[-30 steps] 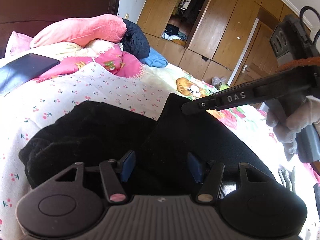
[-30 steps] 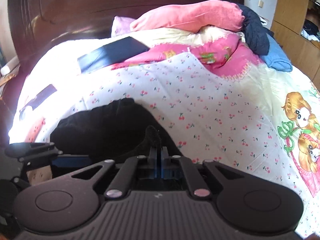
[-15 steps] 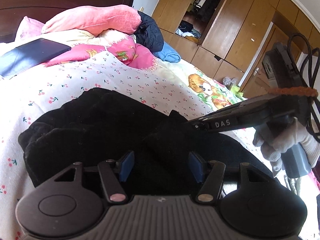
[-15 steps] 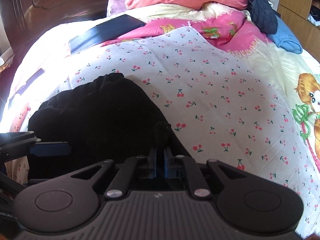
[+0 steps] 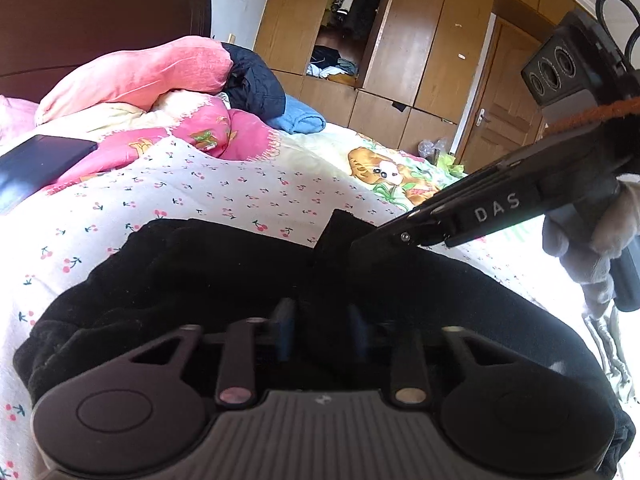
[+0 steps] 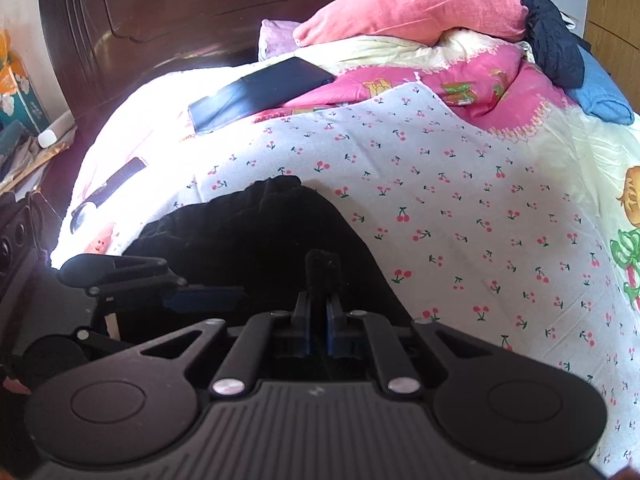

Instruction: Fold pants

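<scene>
The black pants (image 5: 192,280) lie bunched on the cherry-print sheet (image 5: 224,188), also in the right wrist view (image 6: 256,232). My left gripper (image 5: 320,330) sits low over the pants; its blue pads (image 5: 285,328) have narrowed with black cloth between them. My right gripper (image 6: 318,312) is shut on a raised fold of the pants (image 6: 322,270). From the left wrist view the right gripper (image 5: 360,245) comes in from the right and pinches the fabric edge. The left gripper also shows at lower left of the right wrist view (image 6: 208,294).
A pink pillow (image 5: 136,72), pink quilt (image 5: 216,128), dark jacket (image 5: 256,80) and blue cloth (image 5: 300,120) lie at the head of the bed. A dark flat box (image 6: 256,92) lies on the sheet. A wooden headboard (image 6: 200,8), wardrobe (image 5: 400,40) and bedside clutter (image 6: 24,92) surround it.
My left gripper's pads have closed in from wide open onto the black cloth. The right gripper has lifted its pinched fold a little and stays shut.
</scene>
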A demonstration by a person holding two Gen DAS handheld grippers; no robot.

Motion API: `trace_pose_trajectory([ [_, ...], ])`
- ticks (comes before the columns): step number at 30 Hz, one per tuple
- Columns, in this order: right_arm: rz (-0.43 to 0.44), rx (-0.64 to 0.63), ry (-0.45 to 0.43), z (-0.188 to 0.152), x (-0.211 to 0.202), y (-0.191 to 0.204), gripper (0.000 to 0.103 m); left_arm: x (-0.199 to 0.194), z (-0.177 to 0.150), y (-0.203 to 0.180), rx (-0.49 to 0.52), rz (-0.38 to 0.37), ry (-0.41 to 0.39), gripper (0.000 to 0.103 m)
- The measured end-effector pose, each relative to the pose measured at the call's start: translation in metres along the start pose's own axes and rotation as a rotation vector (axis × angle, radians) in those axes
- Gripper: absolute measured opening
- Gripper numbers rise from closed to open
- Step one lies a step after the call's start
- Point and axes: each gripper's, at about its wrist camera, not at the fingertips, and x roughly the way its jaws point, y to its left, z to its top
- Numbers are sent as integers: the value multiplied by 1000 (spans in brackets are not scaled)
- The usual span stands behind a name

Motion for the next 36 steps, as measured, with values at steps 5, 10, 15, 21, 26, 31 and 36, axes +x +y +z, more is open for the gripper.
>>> trace_pose_trajectory([
  [5,45,-16,-39,1,-19,6,8,-31,2,5,-11,-80,35,15],
  [10,79,-10,-53,5,-7,4,8,-51,4,9,-53,-80,31,15],
  [15,-127,-67,104,-9,51,-5,16,-30,-3,18,-95,-40,141,19],
  [21,-57,-7,104,-24,25,-17,58,-20,-14,29,-247,-6,99,71],
  [26,-45,-4,146,-39,31,-19,63,-3,-13,11,-244,22,97,76],
  [31,-1,8,129,-44,27,-23,64,-15,-12,8,-259,-6,38,71],
  [36,-16,33,104,-45,40,-20,63,20,-10,14,-315,14,89,64],
])
